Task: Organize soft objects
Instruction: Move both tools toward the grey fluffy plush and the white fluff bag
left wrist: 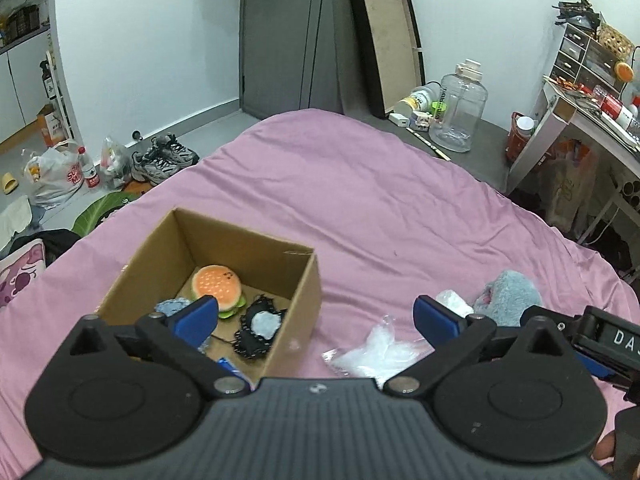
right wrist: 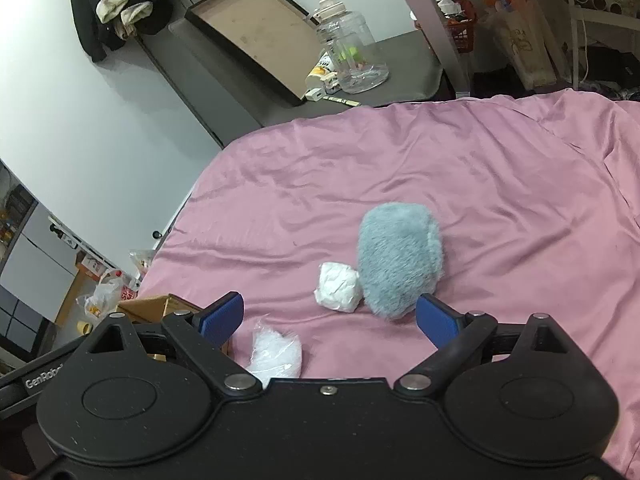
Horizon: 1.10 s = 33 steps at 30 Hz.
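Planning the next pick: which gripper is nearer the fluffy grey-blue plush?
Right. The right gripper is open just short of the fluffy grey-blue plush; the left gripper is open beside the cardboard box, farther off.

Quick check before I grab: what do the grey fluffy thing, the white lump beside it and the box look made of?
Grey fluffy thing: plush, long matte pile, probably synthetic fur. White lump: creased and matte, likely crumpled tissue or thin wrap; hard to tell. Box: plain brown corrugated cardboard, unprinted with raw cut edges.
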Motion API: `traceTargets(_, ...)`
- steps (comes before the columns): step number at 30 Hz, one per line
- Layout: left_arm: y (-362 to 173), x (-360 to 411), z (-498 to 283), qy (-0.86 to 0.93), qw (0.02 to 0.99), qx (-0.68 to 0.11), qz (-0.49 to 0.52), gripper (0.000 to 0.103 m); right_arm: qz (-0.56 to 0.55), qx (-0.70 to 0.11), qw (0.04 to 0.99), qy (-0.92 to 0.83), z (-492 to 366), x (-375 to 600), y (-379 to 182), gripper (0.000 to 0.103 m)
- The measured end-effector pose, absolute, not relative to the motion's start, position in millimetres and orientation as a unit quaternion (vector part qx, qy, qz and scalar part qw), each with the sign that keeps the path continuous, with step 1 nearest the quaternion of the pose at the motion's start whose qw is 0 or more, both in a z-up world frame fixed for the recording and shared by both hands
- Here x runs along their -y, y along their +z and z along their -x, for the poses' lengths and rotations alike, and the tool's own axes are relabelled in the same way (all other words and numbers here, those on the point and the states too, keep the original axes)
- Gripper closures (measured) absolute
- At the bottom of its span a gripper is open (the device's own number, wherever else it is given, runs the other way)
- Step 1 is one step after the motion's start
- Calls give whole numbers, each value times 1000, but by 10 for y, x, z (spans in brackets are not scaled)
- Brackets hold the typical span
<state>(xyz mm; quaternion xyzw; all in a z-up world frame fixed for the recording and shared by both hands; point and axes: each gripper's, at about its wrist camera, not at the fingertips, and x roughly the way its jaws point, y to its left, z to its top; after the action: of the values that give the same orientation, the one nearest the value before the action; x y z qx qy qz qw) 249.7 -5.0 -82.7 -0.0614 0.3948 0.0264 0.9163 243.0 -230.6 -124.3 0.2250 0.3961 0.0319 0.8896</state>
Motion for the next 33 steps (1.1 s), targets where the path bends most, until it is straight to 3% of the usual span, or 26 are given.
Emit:
traceTargets(13,-896,561,-2756,12,918,-390,66,0,-285,-384,878,6,-2534,2859,-1460,15)
traceTargets(24,-1041,1078,-3055,-4,910,-410,55,0,-349,-401,847,14,-2691,3139,-1840,44)
traceTargets(31,-1216,1285,-3176,-22,906,-414,81,3,-373,-417,828,38,-2775,3198,-2018,54)
traceTargets(33,-1266,1355,-3201,-29,905,-416,85,8,-378,-419,825,46,-2798,3201,-2045,55)
